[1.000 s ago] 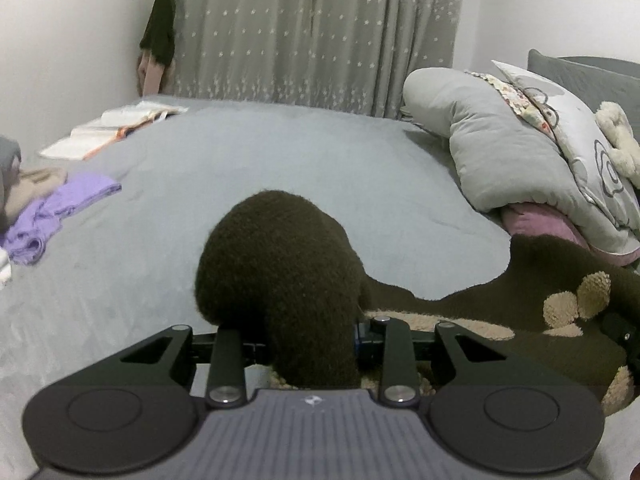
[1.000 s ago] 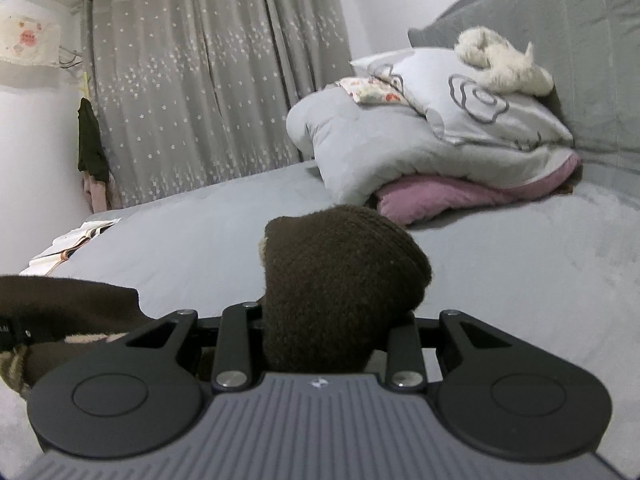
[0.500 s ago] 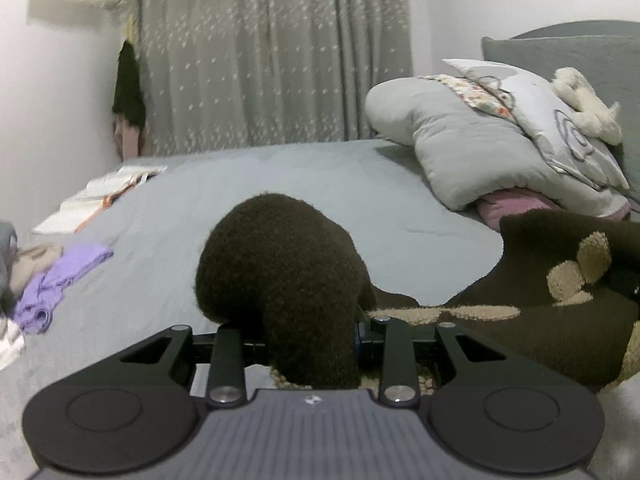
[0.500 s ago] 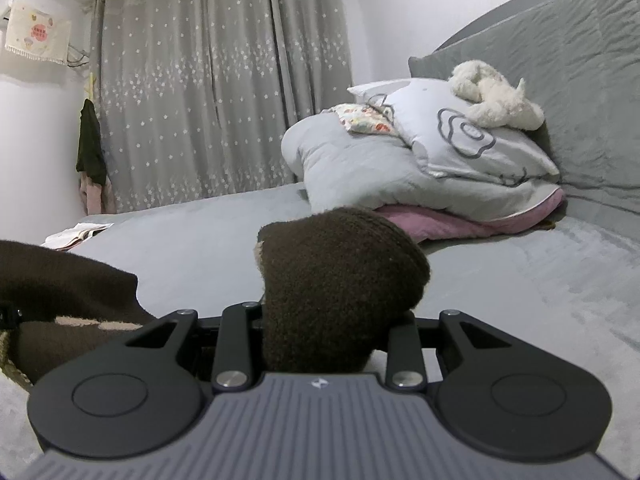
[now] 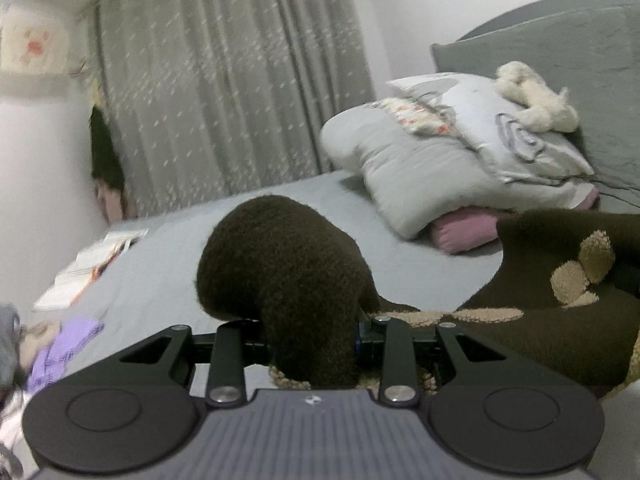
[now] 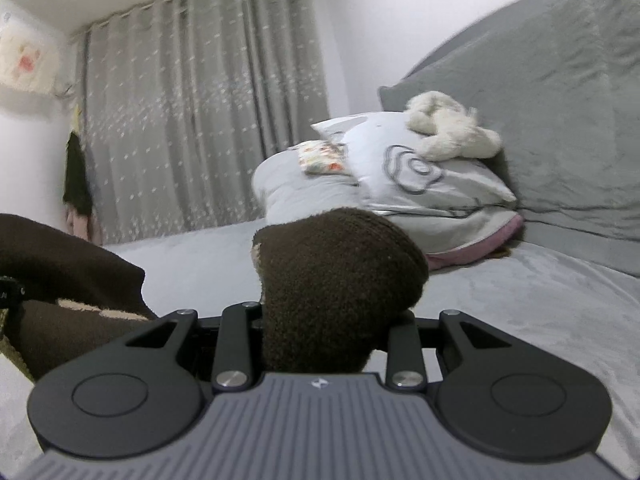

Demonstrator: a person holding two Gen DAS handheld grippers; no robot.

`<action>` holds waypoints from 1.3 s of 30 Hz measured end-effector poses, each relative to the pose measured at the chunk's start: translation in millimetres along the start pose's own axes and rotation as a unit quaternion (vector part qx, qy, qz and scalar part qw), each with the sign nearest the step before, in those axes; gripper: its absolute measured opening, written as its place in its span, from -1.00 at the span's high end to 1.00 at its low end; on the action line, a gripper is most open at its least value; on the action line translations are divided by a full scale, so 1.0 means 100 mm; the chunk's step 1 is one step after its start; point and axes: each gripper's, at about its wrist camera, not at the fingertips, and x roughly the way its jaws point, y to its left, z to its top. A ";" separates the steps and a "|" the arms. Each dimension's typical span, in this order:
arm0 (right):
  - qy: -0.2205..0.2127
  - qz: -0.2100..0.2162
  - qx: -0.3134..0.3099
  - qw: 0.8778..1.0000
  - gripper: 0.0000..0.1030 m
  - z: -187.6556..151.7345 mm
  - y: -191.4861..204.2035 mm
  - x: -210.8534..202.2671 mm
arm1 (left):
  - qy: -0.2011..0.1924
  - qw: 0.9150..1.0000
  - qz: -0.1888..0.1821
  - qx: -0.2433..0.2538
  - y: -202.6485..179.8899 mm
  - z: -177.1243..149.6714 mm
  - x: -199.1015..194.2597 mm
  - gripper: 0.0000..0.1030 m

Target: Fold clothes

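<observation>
A dark brown fleece garment with beige patches (image 5: 560,292) is held up above the grey bed (image 5: 168,256). My left gripper (image 5: 312,348) is shut on a bunched fold of the brown garment (image 5: 288,264), which bulges over the fingers and hides their tips. My right gripper (image 6: 324,340) is shut on another bunched fold of the same garment (image 6: 340,276). The rest of the garment hangs between them; it shows at the left of the right wrist view (image 6: 68,300).
Grey and white pillows (image 6: 400,184) with a white plush toy (image 6: 448,132) and a pink cushion (image 5: 468,228) are piled at the headboard. A purple cloth (image 5: 64,352) and papers (image 5: 92,264) lie at the bed's left side. Grey curtains (image 5: 224,112) hang behind.
Both grippers have risen and tilted upward with the garment still clamped; more of the wall, curtain and headboard shows, and the bed surface sits lower in both views.
</observation>
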 end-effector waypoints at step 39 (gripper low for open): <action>0.067 -0.252 0.541 0.800 0.29 -1.15 -2.58 0.18 | 0.040 0.950 -0.306 0.054 -4.41 0.27 2.17 0.18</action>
